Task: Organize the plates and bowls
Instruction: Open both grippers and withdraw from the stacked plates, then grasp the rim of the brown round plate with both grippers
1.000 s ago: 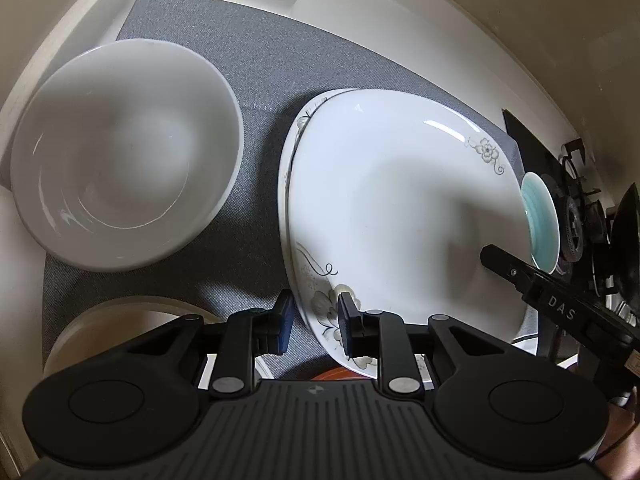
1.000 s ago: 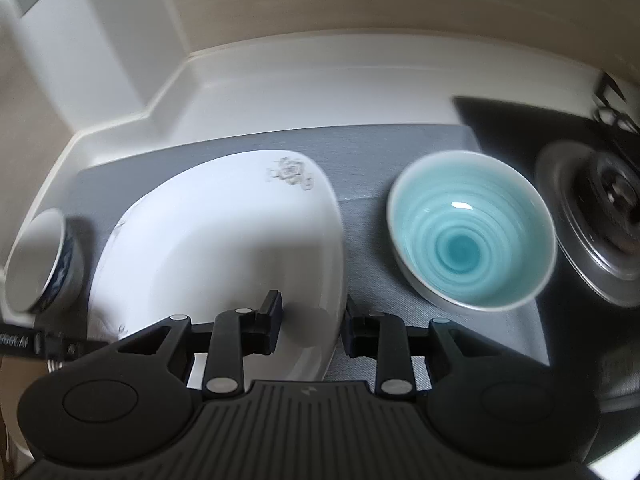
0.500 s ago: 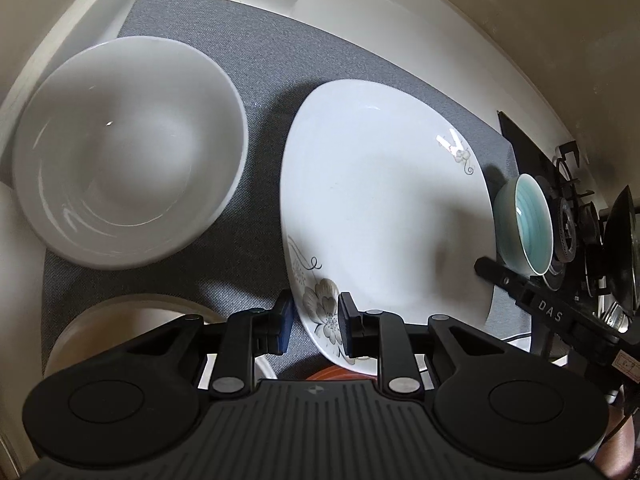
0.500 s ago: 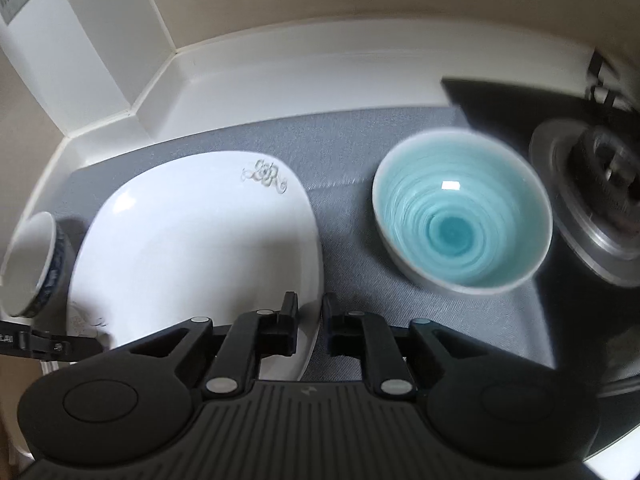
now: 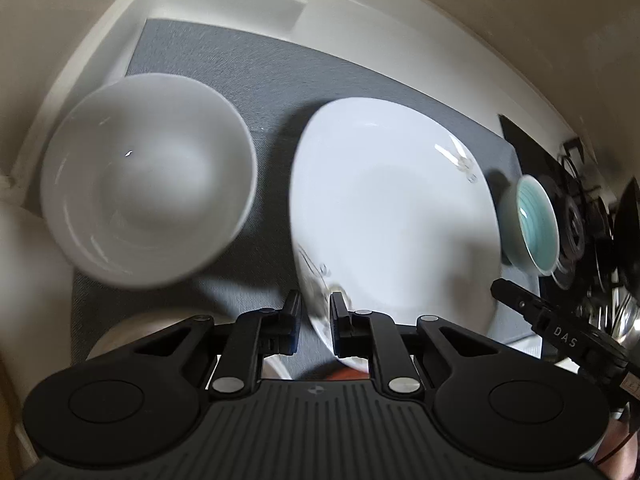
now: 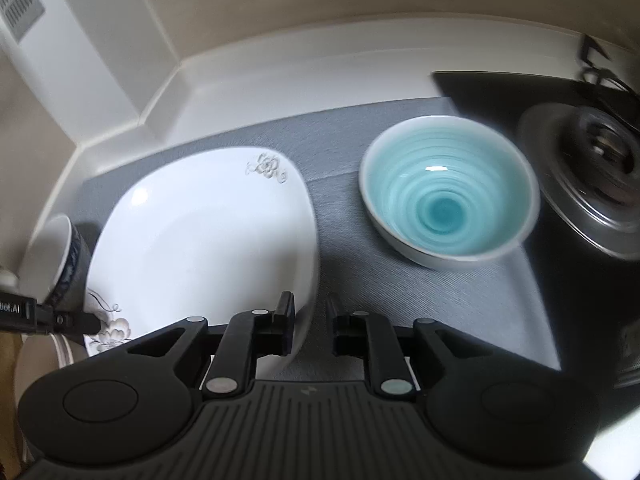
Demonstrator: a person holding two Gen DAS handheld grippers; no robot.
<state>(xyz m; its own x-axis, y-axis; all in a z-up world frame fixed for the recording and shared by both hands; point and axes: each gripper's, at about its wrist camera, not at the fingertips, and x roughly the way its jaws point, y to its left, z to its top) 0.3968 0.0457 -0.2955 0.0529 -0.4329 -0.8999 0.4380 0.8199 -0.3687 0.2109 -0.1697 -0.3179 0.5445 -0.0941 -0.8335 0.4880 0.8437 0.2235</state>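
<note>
A white squarish plate with grey flower prints (image 5: 392, 216) lies on the grey mat (image 5: 272, 68). My left gripper (image 5: 315, 320) is shut on the plate's near left rim. My right gripper (image 6: 311, 326) straddles the plate (image 6: 200, 252) at its right rim, jaws slightly apart, not pinching it. A large white bowl (image 5: 148, 184) sits left of the plate. A turquoise ribbed bowl (image 6: 448, 192) sits to its right, also showing in the left wrist view (image 5: 536, 224).
A blue-patterned cup (image 6: 56, 260) lies on its side left of the plate. A cream dish (image 5: 132, 332) sits under my left gripper. A gas stove burner (image 6: 596, 172) is at the right. White counter walls (image 6: 280, 56) bound the mat behind.
The right gripper closed to a narrow gap half a second ago and has now opened a little at the plate's right rim. The left gripper stays shut on the plate, which shifted slightly.
</note>
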